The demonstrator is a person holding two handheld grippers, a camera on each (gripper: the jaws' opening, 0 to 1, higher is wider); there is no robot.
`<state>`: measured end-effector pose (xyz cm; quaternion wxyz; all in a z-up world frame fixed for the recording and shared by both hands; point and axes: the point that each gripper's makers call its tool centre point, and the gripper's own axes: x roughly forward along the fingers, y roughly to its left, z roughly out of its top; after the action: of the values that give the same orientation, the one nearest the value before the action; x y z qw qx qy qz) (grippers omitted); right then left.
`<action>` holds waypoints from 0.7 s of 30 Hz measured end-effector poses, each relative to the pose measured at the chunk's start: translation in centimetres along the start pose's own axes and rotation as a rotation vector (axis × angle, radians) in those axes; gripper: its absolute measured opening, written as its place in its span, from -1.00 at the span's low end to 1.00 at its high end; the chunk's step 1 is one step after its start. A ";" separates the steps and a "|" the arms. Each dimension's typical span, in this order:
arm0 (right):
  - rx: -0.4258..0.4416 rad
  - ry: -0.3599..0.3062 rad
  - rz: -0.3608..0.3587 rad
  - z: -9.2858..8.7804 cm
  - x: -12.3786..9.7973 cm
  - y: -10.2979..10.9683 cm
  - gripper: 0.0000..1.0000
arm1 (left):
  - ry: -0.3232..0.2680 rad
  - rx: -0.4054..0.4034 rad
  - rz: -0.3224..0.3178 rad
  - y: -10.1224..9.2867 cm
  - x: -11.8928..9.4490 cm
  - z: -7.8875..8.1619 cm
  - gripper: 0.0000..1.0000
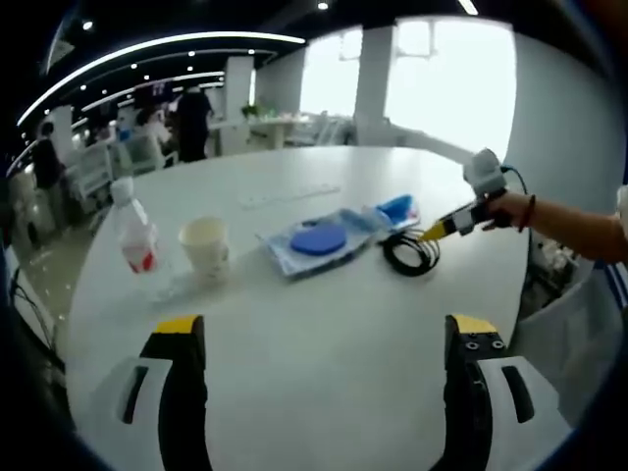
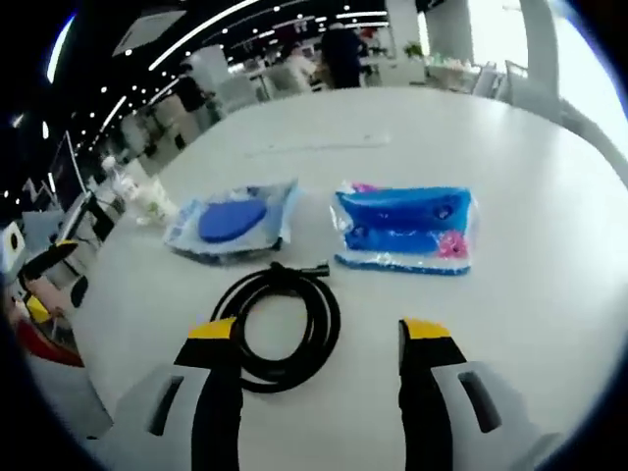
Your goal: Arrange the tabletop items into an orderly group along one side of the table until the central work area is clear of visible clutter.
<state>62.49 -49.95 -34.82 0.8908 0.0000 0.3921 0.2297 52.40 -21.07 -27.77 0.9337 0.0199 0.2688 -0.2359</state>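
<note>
Packet (image 2: 232, 222) holding blue disc (image 2: 232, 218).

Lying on the table (image 1: 324, 363) — one bottle (image 1: 134, 238), one cup (image 1: 206, 244), one coiled black cable (image 2: 283, 324) and two clear packets: one (image 2: 234, 222) holding a blue disc, the other (image 2: 405, 229) holding what may be blue and pink cloths.
</note>
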 end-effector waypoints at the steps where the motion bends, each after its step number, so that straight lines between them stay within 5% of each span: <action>1: 0.001 -0.008 0.006 0.1 -0.2 0.2 0.40 | 0.001 0.001 -0.001 0.0 0.0 0.0 0.98; 5: -0.078 -0.026 0.032 0.5 -1.5 1.5 0.75 | 0.001 0.004 -0.005 -0.1 0.0 0.0 0.98; 11: -0.120 -0.059 0.070 0.8 -3.7 3.4 0.97 | -0.009 0.000 -0.003 0.0 -0.3 0.3 0.99; 21: -0.193 -0.107 0.136 0.5 -7.5 6.1 0.99 | -0.016 -0.002 0.026 0.0 -1.4 0.3 0.99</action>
<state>55.90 -47.50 -28.15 0.8886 -0.0469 0.3191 0.3261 51.50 -20.51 -26.81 0.9388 0.0208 0.2613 -0.2236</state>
